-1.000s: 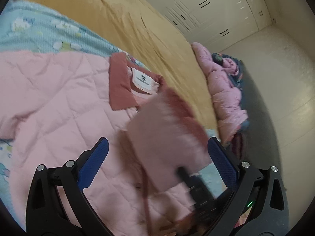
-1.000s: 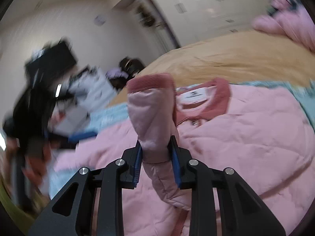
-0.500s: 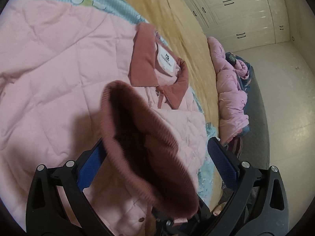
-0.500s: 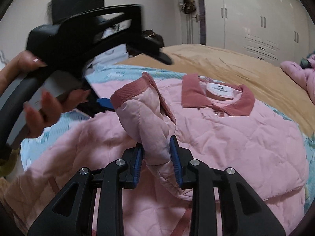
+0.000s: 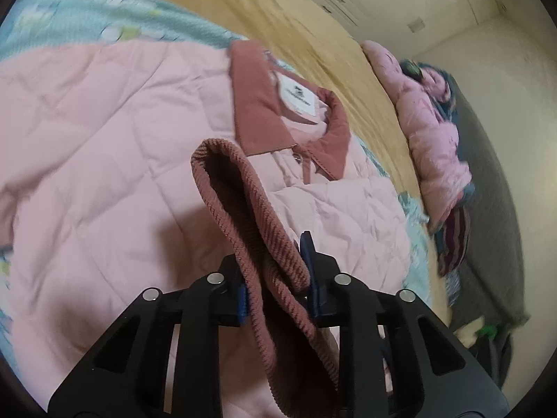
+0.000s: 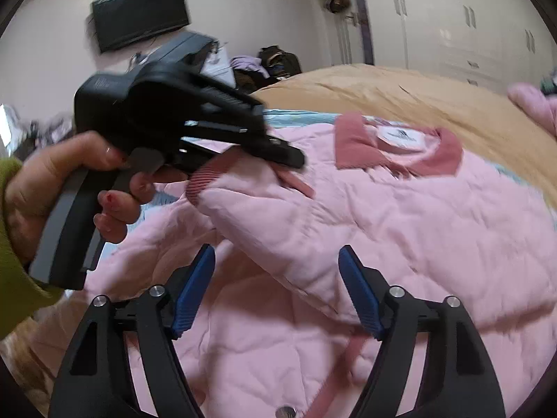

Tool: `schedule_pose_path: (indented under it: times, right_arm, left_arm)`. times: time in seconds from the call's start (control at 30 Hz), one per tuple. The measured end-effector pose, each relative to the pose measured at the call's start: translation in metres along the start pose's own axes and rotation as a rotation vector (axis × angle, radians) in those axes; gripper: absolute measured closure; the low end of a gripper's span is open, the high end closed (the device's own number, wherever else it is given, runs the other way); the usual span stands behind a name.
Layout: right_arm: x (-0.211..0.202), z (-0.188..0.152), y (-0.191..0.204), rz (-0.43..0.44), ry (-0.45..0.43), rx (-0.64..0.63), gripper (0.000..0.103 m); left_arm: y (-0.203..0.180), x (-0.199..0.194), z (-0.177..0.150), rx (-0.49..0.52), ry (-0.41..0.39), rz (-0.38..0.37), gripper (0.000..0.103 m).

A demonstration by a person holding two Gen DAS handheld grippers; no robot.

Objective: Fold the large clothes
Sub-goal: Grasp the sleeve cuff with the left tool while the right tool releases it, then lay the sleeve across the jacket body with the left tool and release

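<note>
A pink quilted jacket (image 5: 104, 160) with a dark pink collar (image 5: 257, 111) lies spread on the bed. My left gripper (image 5: 276, 271) is shut on the sleeve's dark pink ribbed cuff (image 5: 243, 216) and holds it above the jacket's front. In the right wrist view the left gripper (image 6: 195, 132) grips that cuff (image 6: 209, 177), and the sleeve (image 6: 278, 230) hangs across the jacket (image 6: 452, 230). My right gripper (image 6: 275, 285) is open and empty just below the sleeve.
The bed has a tan cover (image 5: 285, 24) and a light blue printed sheet (image 5: 87, 24). More pink padded clothes (image 5: 428, 132) are piled at its edge. White wardrobes (image 6: 452, 28), a wall screen (image 6: 139, 14) and clutter stand behind.
My left gripper has closed on the sleeve cuff. My right gripper has opened and let go of the sleeve, which now hangs from the left gripper.
</note>
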State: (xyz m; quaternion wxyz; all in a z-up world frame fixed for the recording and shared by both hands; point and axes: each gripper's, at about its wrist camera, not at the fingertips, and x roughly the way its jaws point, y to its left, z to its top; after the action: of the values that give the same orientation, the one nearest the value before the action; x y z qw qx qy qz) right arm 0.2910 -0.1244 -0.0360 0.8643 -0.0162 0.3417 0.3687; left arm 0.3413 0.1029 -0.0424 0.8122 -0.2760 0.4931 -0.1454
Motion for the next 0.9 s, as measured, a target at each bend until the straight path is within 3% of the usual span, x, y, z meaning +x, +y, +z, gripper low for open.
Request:
schedule_pose_path:
  times: [0.17, 0.23, 0.33, 0.47, 0.57, 0.67, 0.77, 0.9]
  right_arm:
    - [-0.032, 0.004, -0.031, 0.05, -0.07, 0.155, 0.029]
    - [-0.044, 0.008, -0.043, 0.017, -0.108, 0.186, 0.029]
    - [-0.056, 0.015, -0.066, -0.062, -0.136, 0.24, 0.029]
    - [-0.07, 0.023, -0.1, -0.149, -0.166, 0.322, 0.029]
    - [-0.071, 0.029, -0.127, -0.261, -0.154, 0.366, 0.029]
    - [-0.056, 0.035, -0.16, -0.343, -0.089, 0.416, 0.029]
    - [-0.033, 0.045, -0.182, -0.412, 0.0, 0.395, 0.029]
    - [-0.012, 0.042, -0.205, -0.439, 0.075, 0.428, 0.029]
  left_arm:
    - [-0.058, -0.04, 0.019, 0.248, -0.109, 0.02, 0.089]
    - [-0.08, -0.065, 0.032, 0.326, -0.188, 0.037, 0.09]
    - [-0.087, -0.083, 0.049, 0.361, -0.242, 0.058, 0.09]
    - [-0.055, -0.074, 0.059, 0.323, -0.232, 0.111, 0.09]
    - [-0.019, -0.052, 0.055, 0.261, -0.196, 0.142, 0.09]
    - [0.017, -0.028, 0.046, 0.185, -0.162, 0.174, 0.09]
    - [0.03, -0.012, 0.035, 0.18, -0.141, 0.221, 0.09]
    - [0.046, -0.004, 0.028, 0.149, -0.126, 0.245, 0.088]
